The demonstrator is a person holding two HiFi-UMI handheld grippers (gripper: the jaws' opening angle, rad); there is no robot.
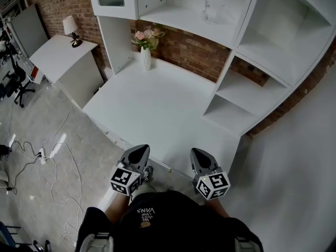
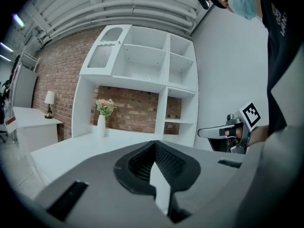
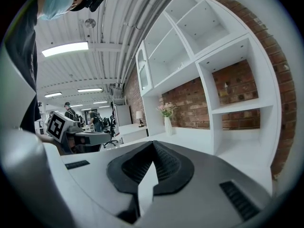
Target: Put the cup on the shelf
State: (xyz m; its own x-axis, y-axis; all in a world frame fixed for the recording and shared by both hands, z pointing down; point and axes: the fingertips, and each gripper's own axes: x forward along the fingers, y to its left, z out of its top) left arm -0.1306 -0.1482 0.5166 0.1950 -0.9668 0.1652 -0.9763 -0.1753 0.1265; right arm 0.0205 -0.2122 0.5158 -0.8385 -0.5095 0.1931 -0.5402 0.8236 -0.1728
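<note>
White counter is carrying just one thing: a vase of flowers, standing upright at the back left, near the brick wall. Shelf above is holding a clear cup, which is faint. Smaller counter off to the left is carrying a lamp. Cables and a power strip are lying loose on the floor.

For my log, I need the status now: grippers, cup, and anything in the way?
Left gripper shut, empty. Right gripper shut, empty. Clear cup stands on upper shelf, apart from both. Only a flower vase on the desk.
</note>
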